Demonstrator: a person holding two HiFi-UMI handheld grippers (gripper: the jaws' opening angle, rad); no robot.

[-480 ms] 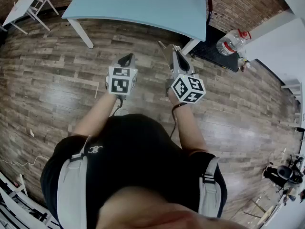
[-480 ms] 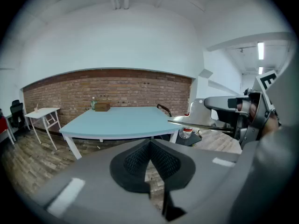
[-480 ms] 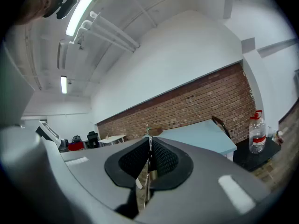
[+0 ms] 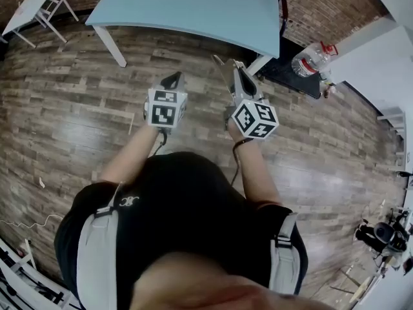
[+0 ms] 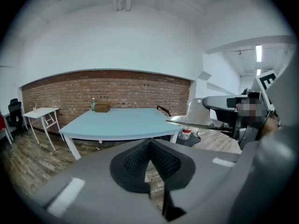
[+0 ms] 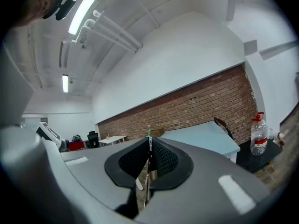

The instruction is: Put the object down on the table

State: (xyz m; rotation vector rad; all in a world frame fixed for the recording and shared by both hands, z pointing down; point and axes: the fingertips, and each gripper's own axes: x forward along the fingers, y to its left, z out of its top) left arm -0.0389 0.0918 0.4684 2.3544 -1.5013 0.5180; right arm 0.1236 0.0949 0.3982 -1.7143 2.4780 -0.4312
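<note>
My right gripper (image 4: 237,70) is shut on a thin flat metal piece (image 4: 224,70), held above the wooden floor just short of the light blue table (image 4: 193,5). In the left gripper view the piece (image 5: 198,118) shows side-on as a silver plate sticking out toward the table (image 5: 121,122). The right gripper view has it edge-on, as a thin line (image 6: 148,171) between the pads of the right gripper (image 6: 148,146). My left gripper (image 4: 172,77) hangs beside it, to its left. The left gripper (image 5: 149,143) is shut with nothing between its pads.
A brown box (image 5: 102,108) and a green bottle (image 5: 93,104) stand at the table's far end. A large water bottle (image 4: 310,57) rests on a low black stand (image 4: 290,70) to the right. A small white table (image 4: 32,5) is at the far left. A dark chair (image 4: 282,5) is at the blue table's right end.
</note>
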